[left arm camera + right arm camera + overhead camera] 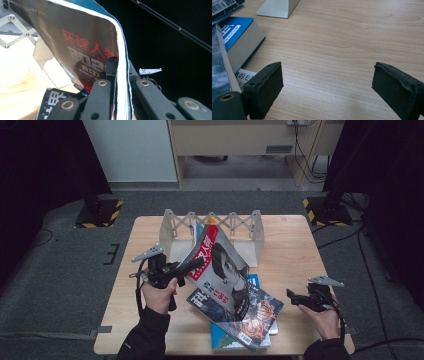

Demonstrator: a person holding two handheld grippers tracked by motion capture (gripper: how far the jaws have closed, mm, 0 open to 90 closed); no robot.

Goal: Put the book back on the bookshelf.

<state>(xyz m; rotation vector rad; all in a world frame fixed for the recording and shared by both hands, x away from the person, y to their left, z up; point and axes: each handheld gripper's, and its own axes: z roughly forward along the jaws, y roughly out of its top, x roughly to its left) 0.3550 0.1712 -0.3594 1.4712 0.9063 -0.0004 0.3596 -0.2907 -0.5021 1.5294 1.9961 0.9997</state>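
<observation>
Your left gripper (192, 265) and right gripper (295, 297) are both matte black, each topped with a grey three-cornered plate and trailing a black cable. Up close the linkage arms have brass-coloured pivot rivets, and the right one's pads (265, 87) look like chunky black foam blocks. You're wearing dark sleeves.

The counter (290, 250) was viewed from above, facing forward and down. It was seen close along each tongs' jaws, the magazine (82, 47) being shared.
</observation>
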